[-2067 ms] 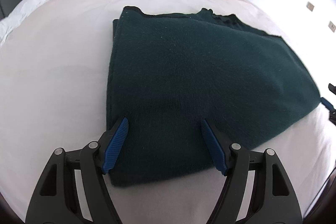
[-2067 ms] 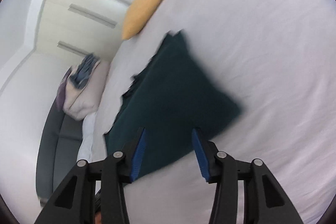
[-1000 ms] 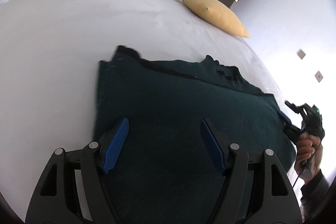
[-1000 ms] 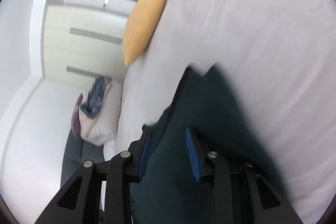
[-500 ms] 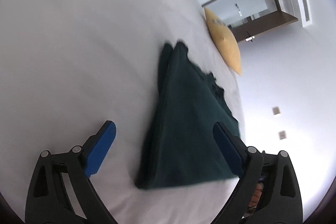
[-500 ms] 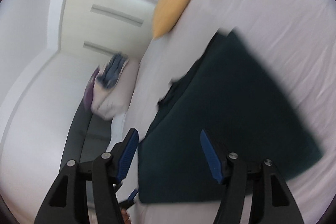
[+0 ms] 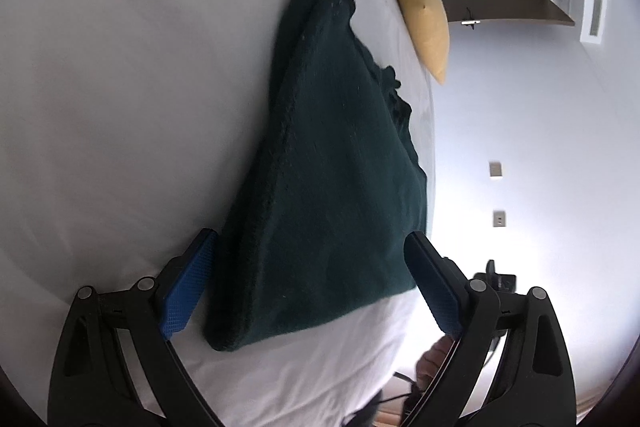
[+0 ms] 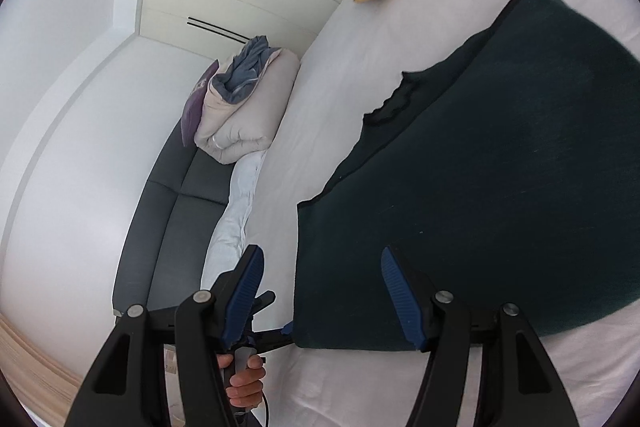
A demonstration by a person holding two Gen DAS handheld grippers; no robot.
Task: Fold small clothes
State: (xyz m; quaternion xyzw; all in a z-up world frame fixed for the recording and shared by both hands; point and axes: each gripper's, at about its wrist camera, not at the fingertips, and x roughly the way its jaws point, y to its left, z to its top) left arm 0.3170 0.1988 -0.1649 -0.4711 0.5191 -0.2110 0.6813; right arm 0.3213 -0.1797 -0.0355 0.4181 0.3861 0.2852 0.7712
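I see both my left gripper (image 7: 308, 283) and right gripper (image 8: 322, 291) wide apart, empty, folded sweater (image 7: 332, 163) at twelve o'clock.

Bare bed sheet (image 7: 120, 107) lies open around the folded garment (image 7: 332, 187); yellow pillow (image 7: 424, 11) well apart.

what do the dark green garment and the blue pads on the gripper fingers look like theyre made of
Dark green garment: apparently a soft knit, wool or fleece-like; matte, fuzzy surface with lint specks and a thick folded edge.
Blue pads: likely rubber or moulded plastic; a fine grid texture shows, with a dull sheen.
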